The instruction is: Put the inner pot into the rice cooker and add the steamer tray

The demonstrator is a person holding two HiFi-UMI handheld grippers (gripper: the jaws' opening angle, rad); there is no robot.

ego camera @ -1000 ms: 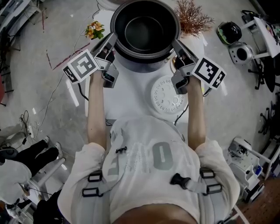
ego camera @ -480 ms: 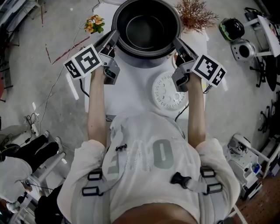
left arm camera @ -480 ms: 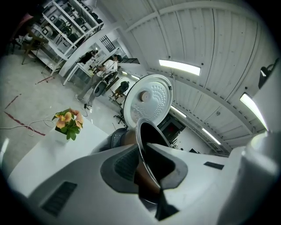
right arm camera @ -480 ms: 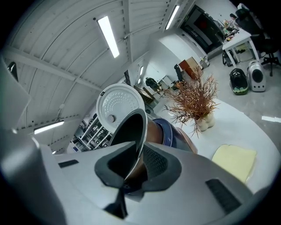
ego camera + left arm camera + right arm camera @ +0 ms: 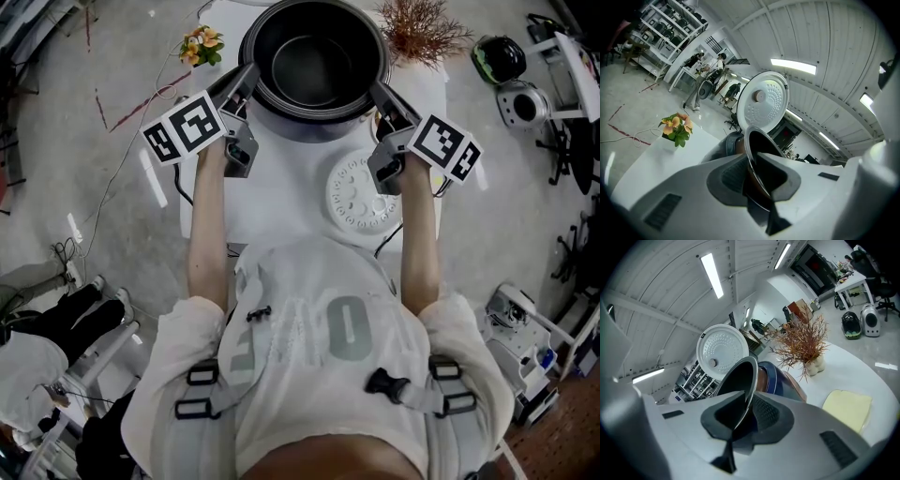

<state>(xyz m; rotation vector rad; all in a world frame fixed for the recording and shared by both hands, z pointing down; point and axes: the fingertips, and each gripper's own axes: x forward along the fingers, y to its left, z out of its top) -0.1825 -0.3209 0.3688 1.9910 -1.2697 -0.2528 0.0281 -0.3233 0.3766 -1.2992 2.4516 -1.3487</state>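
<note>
The only mark that can be read is a large grey "0" on the person's white shirt point(image 5: 347, 333), at six o'clock in the head view. Another grey figure, at nine o'clock from it, is creased and unreadable.

I see the inner pot point(image 5: 314, 61) as black inside, with a bright silvery rim. The rice cooker point(image 5: 776, 378) has a dark blue body with a coppery band just under that rim. Its lid point(image 5: 723, 351) is white, speckled with rows of tiny holes. The steamer tray point(image 5: 364, 197) is white too, patterned with rings of small holes. The counter point(image 5: 281, 202) is plain white and the floor point(image 5: 94, 187) is grey. The flowers point(image 5: 199, 44) are orange and yellow over green leaves. The dried sprigs point(image 5: 417, 33) are rusty brown, in a cream vase point(image 5: 814, 366). The mat point(image 5: 847, 409) is pale yellow.
</note>
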